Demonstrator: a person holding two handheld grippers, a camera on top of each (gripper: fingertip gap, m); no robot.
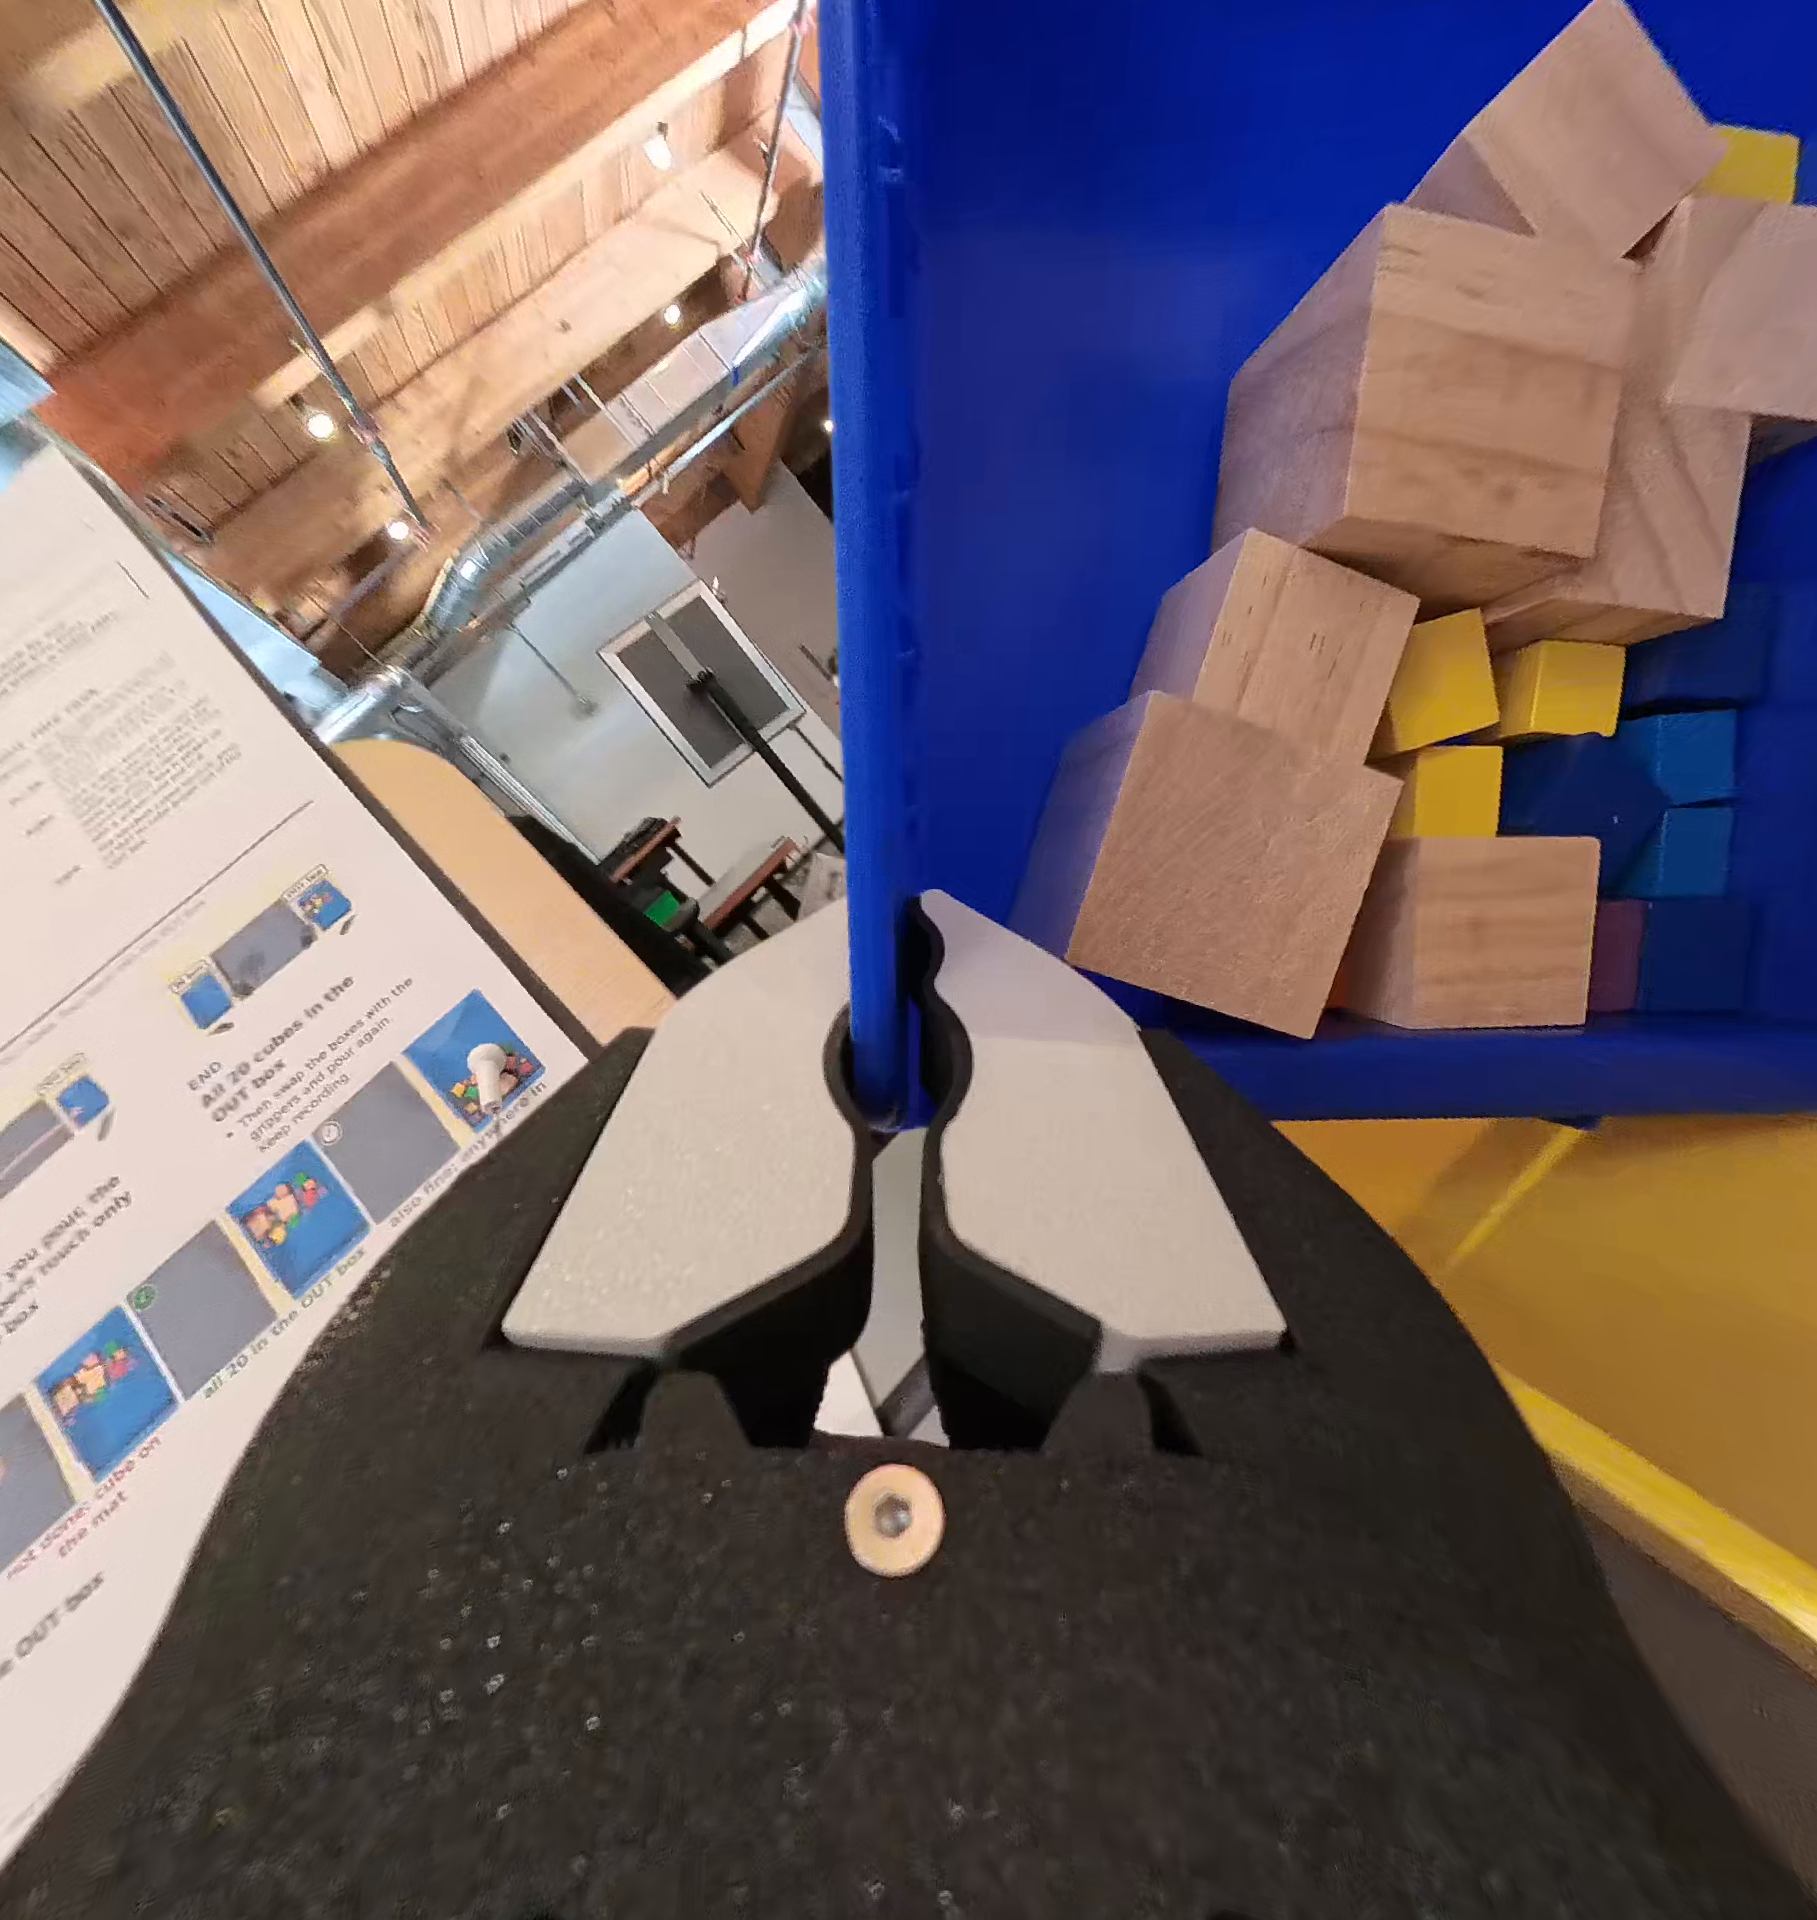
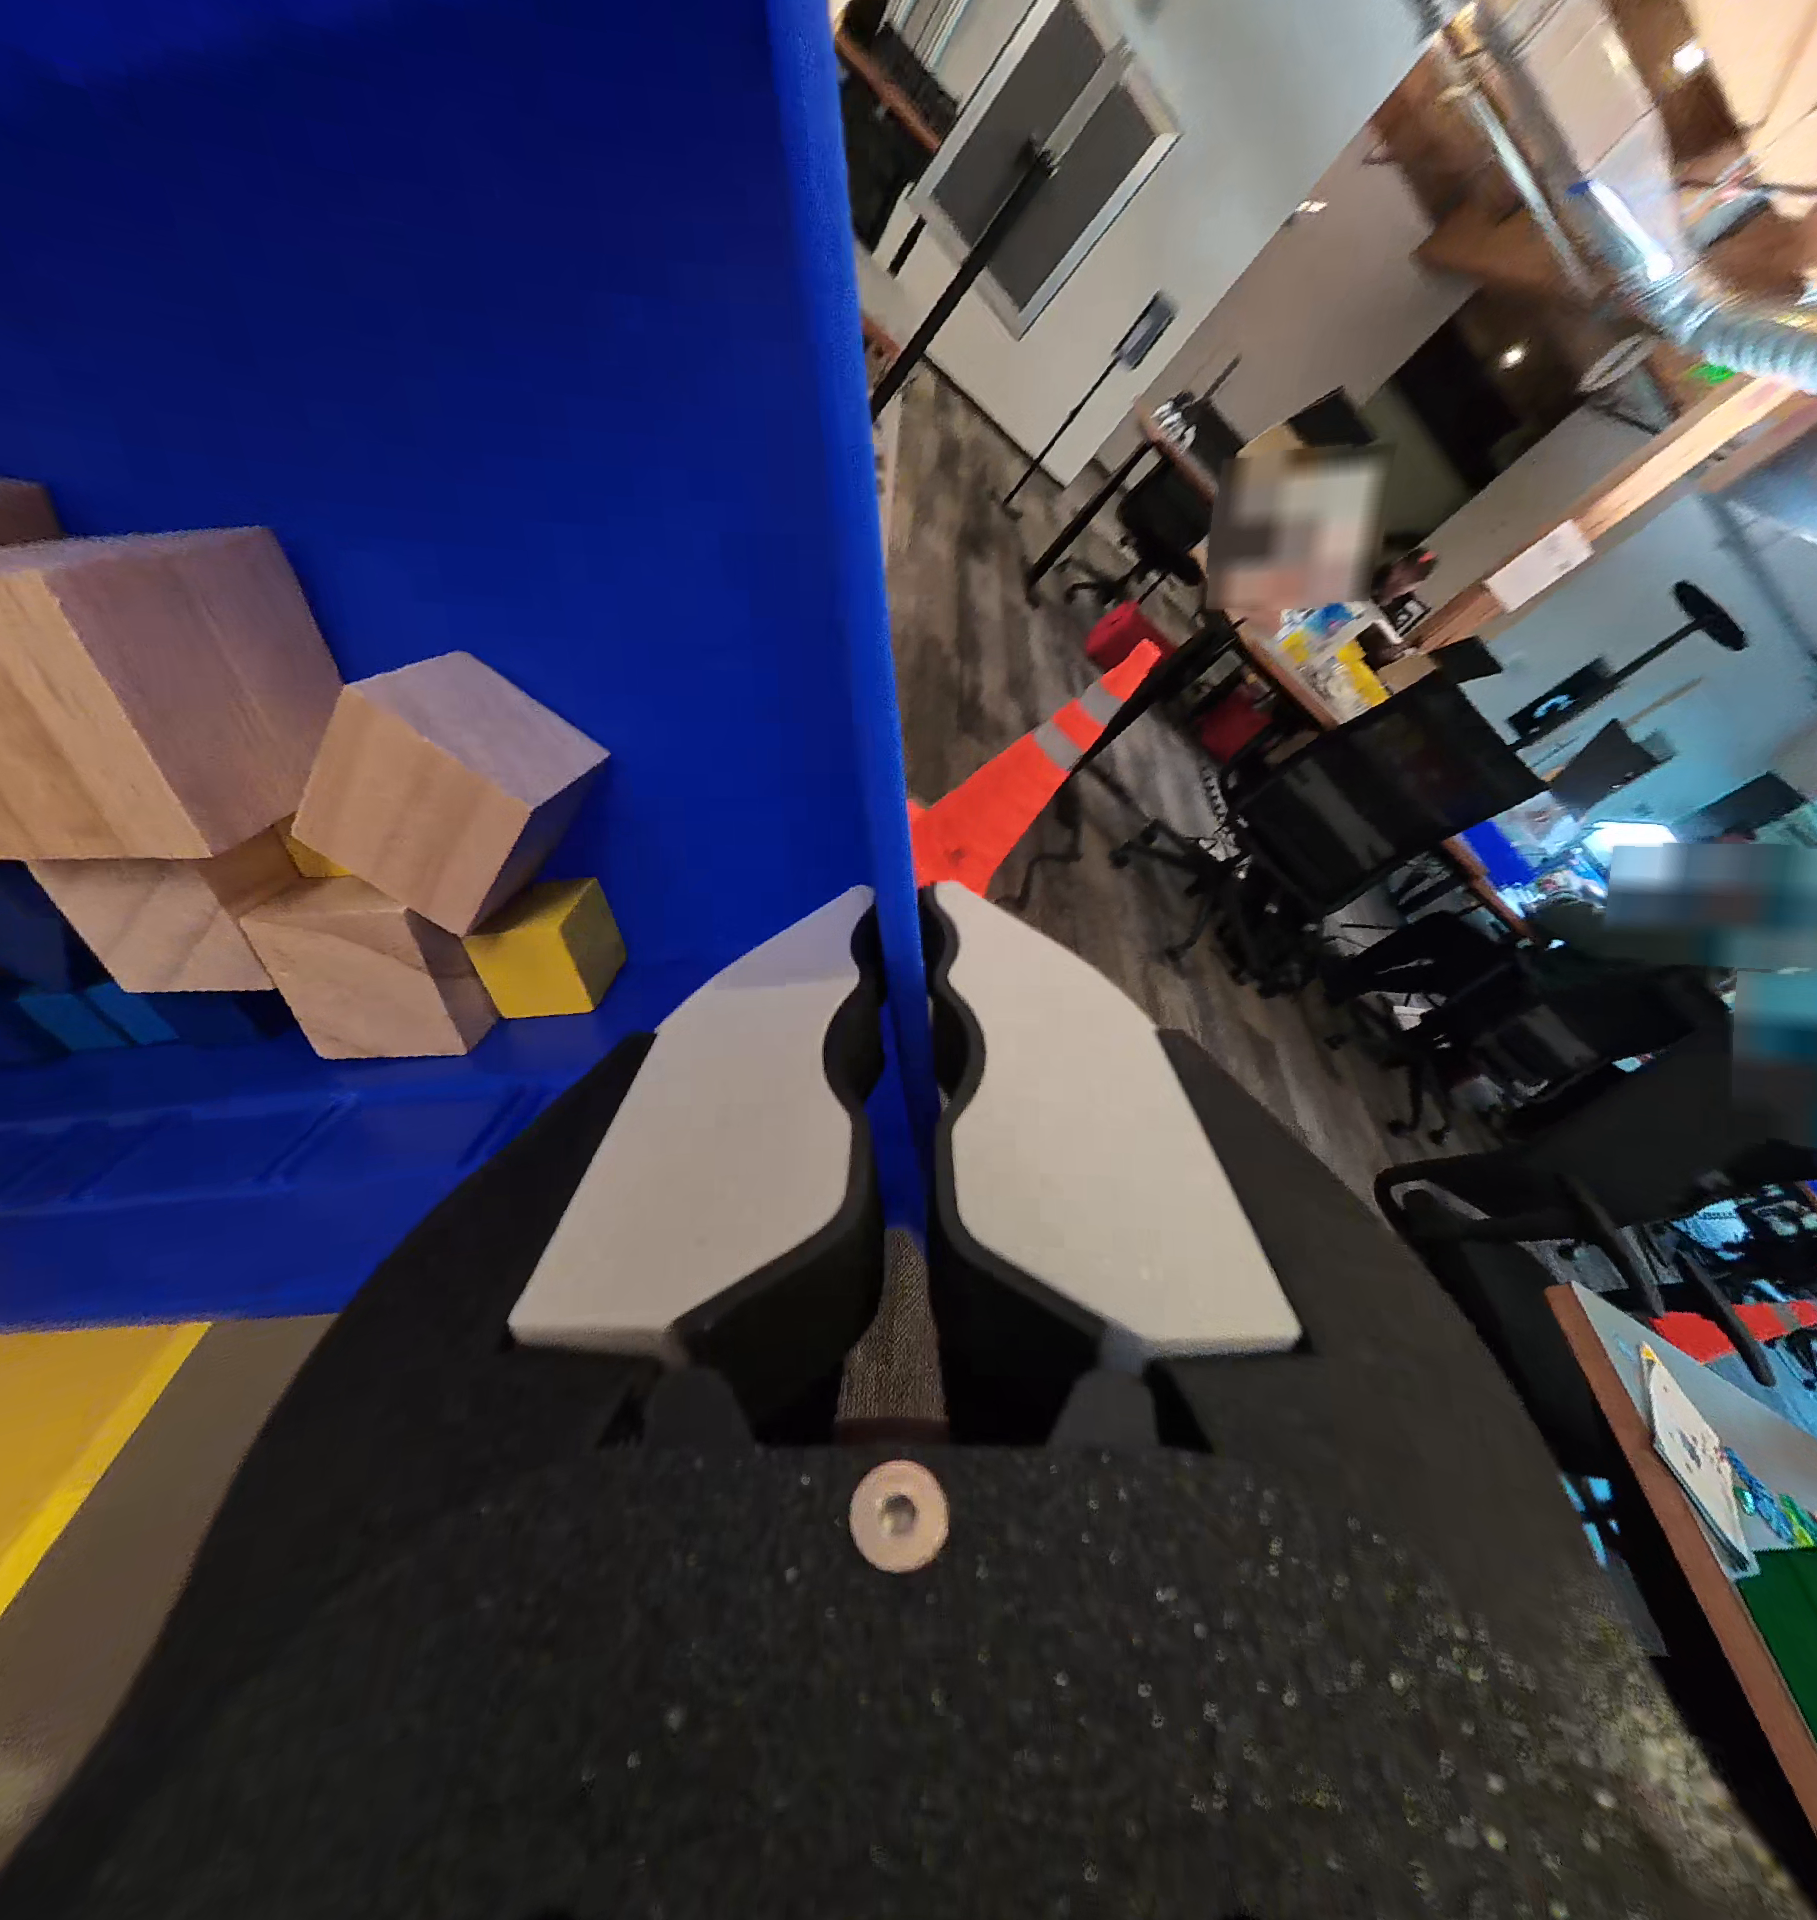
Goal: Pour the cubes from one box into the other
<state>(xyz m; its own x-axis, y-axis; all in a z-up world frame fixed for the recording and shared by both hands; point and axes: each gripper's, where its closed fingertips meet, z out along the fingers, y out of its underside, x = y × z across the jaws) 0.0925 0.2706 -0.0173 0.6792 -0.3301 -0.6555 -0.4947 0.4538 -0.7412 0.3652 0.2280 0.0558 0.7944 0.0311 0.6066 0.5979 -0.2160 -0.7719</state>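
I hold a blue box tipped steeply, one gripper on each side wall. My left gripper is shut on the box's left wall. My right gripper is shut on the box's right wall. Several cubes are piled against the lower wall: large plain wooden cubes, small yellow cubes and small blue cubes. The right wrist view shows wooden cubes and a yellow cube from the other side. A yellow surface lies just below the blue box; I cannot tell whether it is the other box.
A white instruction sheet lies at the left on a wooden table. An orange traffic cone, office chairs and desks stand far off in the room. A yellow surface and grey mat show at lower left in the right wrist view.
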